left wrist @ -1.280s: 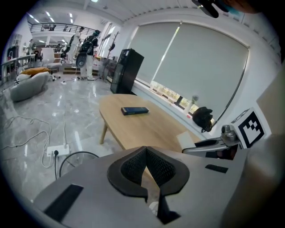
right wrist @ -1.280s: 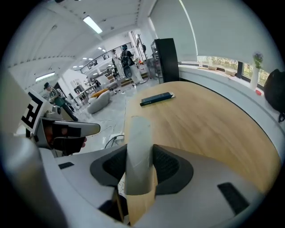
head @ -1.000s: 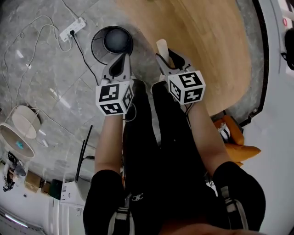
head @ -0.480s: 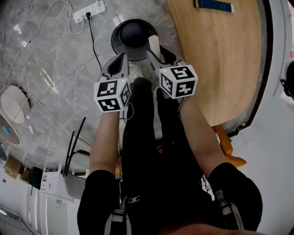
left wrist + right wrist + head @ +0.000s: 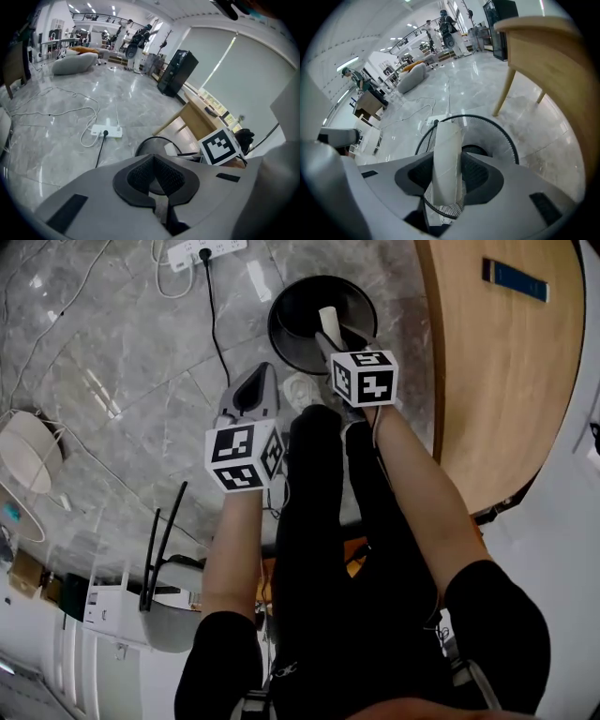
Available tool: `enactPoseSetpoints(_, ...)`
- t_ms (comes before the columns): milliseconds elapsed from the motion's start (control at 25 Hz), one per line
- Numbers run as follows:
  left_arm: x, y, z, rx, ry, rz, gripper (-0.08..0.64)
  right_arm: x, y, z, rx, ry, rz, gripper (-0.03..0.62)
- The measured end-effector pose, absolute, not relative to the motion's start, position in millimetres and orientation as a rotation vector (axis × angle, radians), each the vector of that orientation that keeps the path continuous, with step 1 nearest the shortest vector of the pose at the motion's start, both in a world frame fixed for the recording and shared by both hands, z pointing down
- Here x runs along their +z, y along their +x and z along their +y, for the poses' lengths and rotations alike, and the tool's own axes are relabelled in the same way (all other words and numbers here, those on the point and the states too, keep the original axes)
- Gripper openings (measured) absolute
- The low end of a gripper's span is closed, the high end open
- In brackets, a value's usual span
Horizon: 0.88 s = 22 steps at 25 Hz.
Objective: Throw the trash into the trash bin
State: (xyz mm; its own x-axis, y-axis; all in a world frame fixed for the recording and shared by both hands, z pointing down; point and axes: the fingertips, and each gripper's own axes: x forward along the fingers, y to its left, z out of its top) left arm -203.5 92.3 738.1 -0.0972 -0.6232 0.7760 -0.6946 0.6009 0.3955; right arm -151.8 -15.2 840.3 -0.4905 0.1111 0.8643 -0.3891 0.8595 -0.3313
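Observation:
A black wire-mesh trash bin (image 5: 281, 320) stands on the grey marble floor; its rim also shows in the right gripper view (image 5: 506, 136) and the left gripper view (image 5: 145, 146). My right gripper (image 5: 330, 334) hangs over the bin's mouth, shut on an upright white cardboard tube (image 5: 328, 319). In the right gripper view the tube (image 5: 446, 154) stands between the dark pads of that gripper (image 5: 446, 177), with the mesh wall behind it. My left gripper (image 5: 255, 381) is to the bin's lower left, above bare floor. Its jaws (image 5: 157, 176) are together with nothing in them.
A white power strip (image 5: 206, 251) lies beyond the bin, its black cord running past the bin's left side. A curved wooden table (image 5: 497, 362) with a blue item (image 5: 515, 279) stands to the right. A white round lamp shade (image 5: 23, 470) sits far left. My shoe (image 5: 298, 388) is beside the bin.
The right gripper has carried the tube from beside the bin to over its opening and lower. The left gripper has dropped back to the bin's lower left. Both grips look unchanged.

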Motion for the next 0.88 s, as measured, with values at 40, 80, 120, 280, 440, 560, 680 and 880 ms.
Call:
enactPoseSetpoints(40, 745.7, -208.0, 97.8, 0.081, 1.06, -1.791, 0.011, 854.5, -154.9, -11.7, 0.61, 0.2, -1.978, 0.167)
enactPoseSetpoints(80, 752.9, -212.1, 102.7, 0.079, 1.046, -1.795, 0.011, 868.3, -157.0, -9.1, 0.606, 0.197, -1.957, 0.167)
enactPoseSetpoints(120, 759.3, -215.5, 106.6, 0.077, 1.033, -1.798, 0.011, 881.2, -158.5, -8.0, 0.594, 0.195, -1.94, 0.167)
enactPoseSetpoints(280, 775.6, -224.6, 115.2, 0.079, 1.002, -1.803, 0.011, 918.3, -162.5, -11.1, 0.537, 0.193, -1.902, 0.167)
enactPoseSetpoints(440, 778.6, -225.2, 117.0, 0.095, 1.004, -1.791, 0.011, 922.6, -166.5, -9.4, 0.589, 0.187, -1.889, 0.215)
enactPoseSetpoints(560, 773.4, -222.3, 112.9, 0.092, 1.01, -1.789, 0.011, 905.6, -167.7, -9.1, 0.605, 0.186, -1.911, 0.216)
enactPoseSetpoints(680, 761.6, -220.8, 105.0, 0.074, 1.008, -1.8, 0.011, 875.3, -165.8, -10.4, 0.587, 0.18, -1.965, 0.039)
enactPoseSetpoints(880, 734.5, -215.1, 81.9, 0.058, 1.028, -1.823, 0.012, 813.4, -168.2, -11.5, 0.558, 0.162, -2.099, 0.014)
